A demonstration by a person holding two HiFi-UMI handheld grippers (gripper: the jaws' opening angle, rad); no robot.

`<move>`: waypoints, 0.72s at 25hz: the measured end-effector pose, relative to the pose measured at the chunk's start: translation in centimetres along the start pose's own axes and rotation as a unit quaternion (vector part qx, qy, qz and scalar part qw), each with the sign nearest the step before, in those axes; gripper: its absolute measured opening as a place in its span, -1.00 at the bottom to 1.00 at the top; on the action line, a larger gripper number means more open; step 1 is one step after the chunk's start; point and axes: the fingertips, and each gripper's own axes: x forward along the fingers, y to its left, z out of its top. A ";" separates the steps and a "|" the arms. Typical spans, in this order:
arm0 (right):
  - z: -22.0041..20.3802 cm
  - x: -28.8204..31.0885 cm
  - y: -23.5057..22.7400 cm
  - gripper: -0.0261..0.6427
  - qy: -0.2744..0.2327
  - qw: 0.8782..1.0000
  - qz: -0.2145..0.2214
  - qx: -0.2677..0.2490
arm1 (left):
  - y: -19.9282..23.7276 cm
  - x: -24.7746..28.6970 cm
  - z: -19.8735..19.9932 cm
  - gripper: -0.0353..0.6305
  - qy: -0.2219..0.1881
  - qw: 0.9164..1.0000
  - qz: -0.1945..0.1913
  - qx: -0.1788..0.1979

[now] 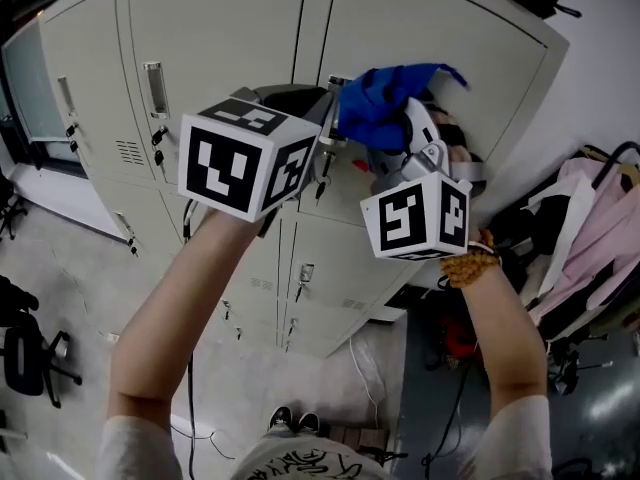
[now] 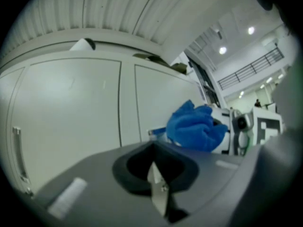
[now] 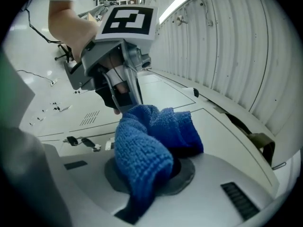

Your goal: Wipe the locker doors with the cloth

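A blue cloth point(image 1: 385, 103) is bunched in my right gripper point(image 1: 388, 133), which is shut on it and holds it up against the upper locker door point(image 1: 450, 63). In the right gripper view the cloth point(image 3: 147, 145) spills over the jaws and hides the fingertips. My left gripper point(image 1: 325, 163) hovers just left of the cloth, by the seam between two doors, with its jaws together and nothing in them point(image 2: 157, 193). From the left gripper view, the cloth point(image 2: 194, 126) sits to the right against the pale door point(image 2: 71, 108).
The grey lockers point(image 1: 220, 38) have handles point(image 1: 155, 88) and keys hanging in their locks point(image 1: 158, 140). A pink garment point(image 1: 600, 228) hangs at the right. A black chair point(image 1: 30, 358) stands at the left, and cables lie on the floor.
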 end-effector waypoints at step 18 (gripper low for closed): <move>-3.1 -1.4 12.5 -0.82 0.034 0.999 -0.018 -0.012 | -0.6 -0.2 -9.2 -0.88 0.049 0.999 -0.003 -0.006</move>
